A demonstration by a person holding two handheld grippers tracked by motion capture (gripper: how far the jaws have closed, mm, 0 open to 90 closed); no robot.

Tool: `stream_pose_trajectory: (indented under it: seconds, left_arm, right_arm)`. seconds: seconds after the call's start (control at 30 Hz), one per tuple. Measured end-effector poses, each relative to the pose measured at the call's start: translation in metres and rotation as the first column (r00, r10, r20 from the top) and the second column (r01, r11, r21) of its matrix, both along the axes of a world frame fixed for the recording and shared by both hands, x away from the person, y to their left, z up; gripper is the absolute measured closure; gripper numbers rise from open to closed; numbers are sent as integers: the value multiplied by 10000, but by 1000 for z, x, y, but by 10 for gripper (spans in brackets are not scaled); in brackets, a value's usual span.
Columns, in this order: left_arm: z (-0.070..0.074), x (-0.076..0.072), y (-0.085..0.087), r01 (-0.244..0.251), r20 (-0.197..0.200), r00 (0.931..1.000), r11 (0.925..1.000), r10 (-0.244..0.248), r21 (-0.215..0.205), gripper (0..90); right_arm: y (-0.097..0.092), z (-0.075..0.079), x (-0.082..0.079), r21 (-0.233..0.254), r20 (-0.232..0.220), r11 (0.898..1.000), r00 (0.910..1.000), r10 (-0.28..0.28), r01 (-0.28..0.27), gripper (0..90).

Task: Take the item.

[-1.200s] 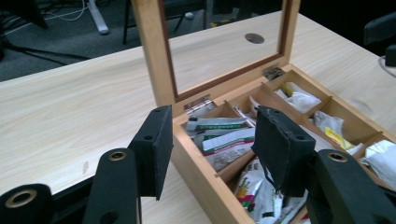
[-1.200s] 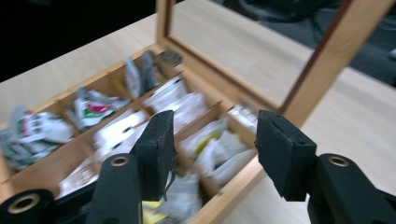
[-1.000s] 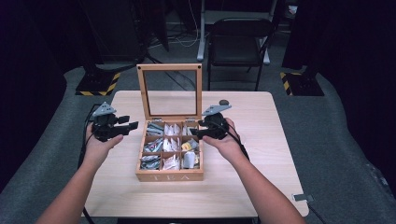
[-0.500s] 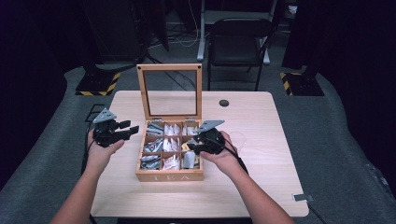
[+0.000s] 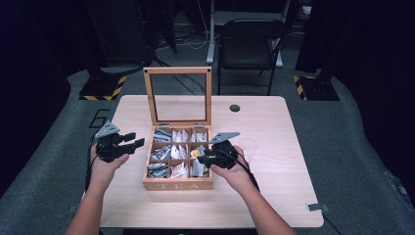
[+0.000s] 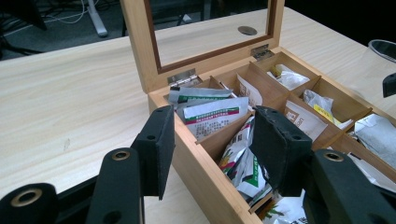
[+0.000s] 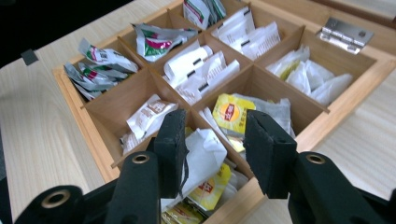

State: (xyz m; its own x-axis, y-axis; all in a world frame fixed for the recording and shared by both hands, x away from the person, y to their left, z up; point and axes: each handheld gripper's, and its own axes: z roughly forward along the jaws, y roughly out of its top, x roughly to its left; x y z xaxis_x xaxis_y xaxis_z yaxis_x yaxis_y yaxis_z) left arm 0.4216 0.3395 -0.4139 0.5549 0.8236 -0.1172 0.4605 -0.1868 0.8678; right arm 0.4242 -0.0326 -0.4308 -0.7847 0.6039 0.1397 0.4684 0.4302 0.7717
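Sitting near the middle of the table (image 5: 274, 191), one wooden tea box (image 5: 177, 185) stands with its glass lid (image 5: 178, 94) raised upright at the far side, held by two metal hinges (image 7: 344, 31). Inside, the box has nine compartments, three rows of three, and each one holds some tea bags in paper or foil packets; an exact count of the packets is not possible. One yellow tea bag (image 7: 230, 113) lies in a compartment on the box's right side, and a white packet (image 7: 204, 156) lies in the next one. The right gripper (image 5: 201, 160) hovers over that side of the box; its jaws have just been closing, but they are about half open, and the pads press on nothing, although the white packet shows between them in the right gripper view. The left gripper (image 5: 135, 139) is at the left wall of the box, partly open too, with the box edge between its jaws and nothing held. One small round dark cap (image 5: 235, 107) is set into the table behind the box. Beyond the table stands one folding chair (image 5: 250, 46).
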Motion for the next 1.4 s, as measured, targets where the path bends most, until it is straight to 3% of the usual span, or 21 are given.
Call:
stream_pose_trajectory:
  seconds: [0.23, 0.47, 0.8, 1.4]
  left_arm:
    - [-3, -3, 3, -67, -17, 10000, 10000, 67, 46, 485]
    - [-10, -7, 6, -46, -187, 9998, 9999, 48, 94, 482]
    - [-10, -14, 8, -25, -70, 10000, 9999, 26, 144, 482]
    - [-12, -10, 6, 31, -147, 9999, 9999, -29, 166, 480]
  right_arm:
    - [2, -7, -3, -177, -71, 9998, 9999, -71, 70, 565]
    - [2, -11, -2, 13, -182, 10000, 9998, -64, 64, 552]
    - [4, -13, -4, 1, -406, 10000, 9992, -37, 37, 553]
    - [6, -23, -6, -185, -591, 9998, 9982, -40, 29, 571]
